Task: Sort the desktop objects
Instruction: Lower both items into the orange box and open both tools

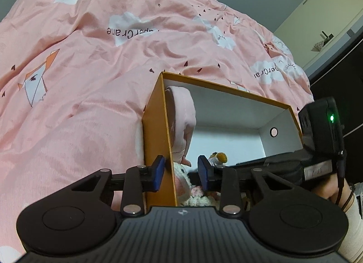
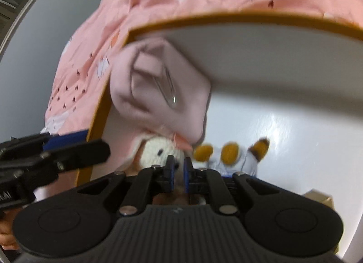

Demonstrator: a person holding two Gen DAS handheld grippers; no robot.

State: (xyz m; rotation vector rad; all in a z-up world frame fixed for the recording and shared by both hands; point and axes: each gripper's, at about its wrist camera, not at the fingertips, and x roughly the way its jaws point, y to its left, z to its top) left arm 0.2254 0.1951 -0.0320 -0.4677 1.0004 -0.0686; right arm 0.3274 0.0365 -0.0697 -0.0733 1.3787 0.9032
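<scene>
Straddling box wall with left gripper, fingers apart, one each side, not yet squeezing. We see right gripper inside box, fingers nearly together, pinching knitted bunny. Bunny sits just ahead, near box corner, on bed.

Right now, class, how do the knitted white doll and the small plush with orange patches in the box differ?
The knitted white doll is coarse yarn with dark stitched eyes; the small plush is smooth, white and orange. The doll sits by the box's orange side wall, under the pink pouch; the plush lies out on the white floor. Both are soft toys in one box.
</scene>
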